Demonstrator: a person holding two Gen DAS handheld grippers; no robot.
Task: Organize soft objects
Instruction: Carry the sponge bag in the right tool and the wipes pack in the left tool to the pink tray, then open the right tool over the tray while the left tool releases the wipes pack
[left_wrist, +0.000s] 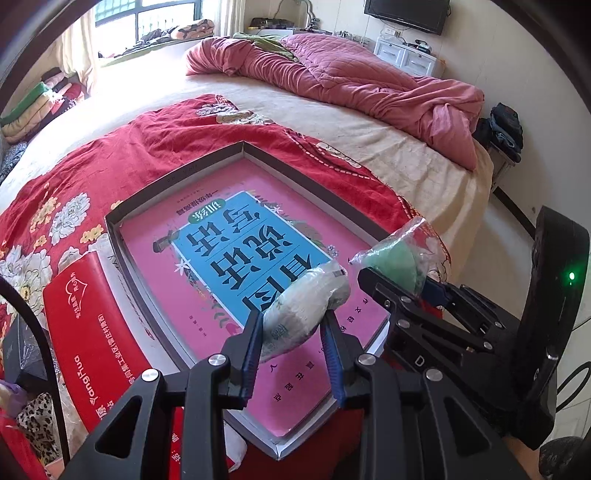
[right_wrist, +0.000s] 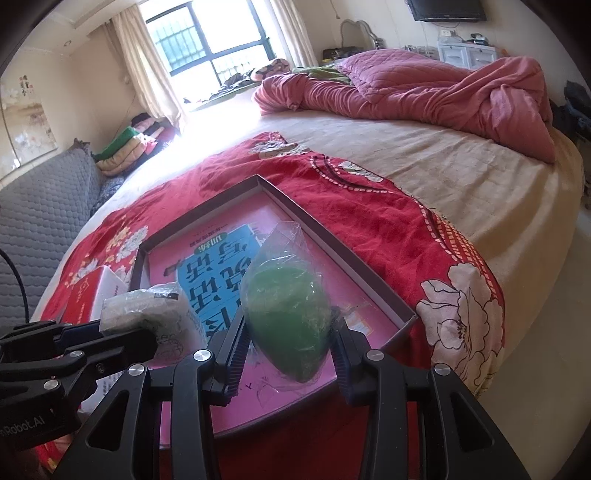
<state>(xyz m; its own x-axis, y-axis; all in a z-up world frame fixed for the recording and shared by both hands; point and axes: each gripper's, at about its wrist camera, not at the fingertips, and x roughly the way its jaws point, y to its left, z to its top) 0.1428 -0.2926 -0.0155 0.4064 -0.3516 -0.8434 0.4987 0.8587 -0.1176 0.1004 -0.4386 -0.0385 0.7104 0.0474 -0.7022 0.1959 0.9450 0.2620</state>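
A wide bed with a beige sheet (right_wrist: 461, 192) fills most of both views, with a crumpled pink quilted duvet (left_wrist: 354, 81) heaped along its far side. Nearer, a red bedspread printed with white flowers (right_wrist: 369, 221) covers the close end of the bed. On that bedspread lies a shallow grey-walled cardboard tray (left_wrist: 177, 177), and flat inside it sits a pink book with a blue title panel (left_wrist: 236, 251). Just beside the tray's left wall is a red and white carton with printed lettering (left_wrist: 92, 332).

Above the near part of the tray, 2 tools hang side by side. The left hand-held gripper (left_wrist: 293, 325) has its blue-padded fingers pinching a soft whitish bundle wrapped in clear plastic (left_wrist: 306, 299), which juts forward over the book. The right hand-held gripper (right_wrist: 288, 343) is clamped on a soft green lump inside a crinkled clear plastic bag (right_wrist: 286, 314), whose loose top stands up over the tray. The 2 bundles are near each other but apart, neither touching the book.
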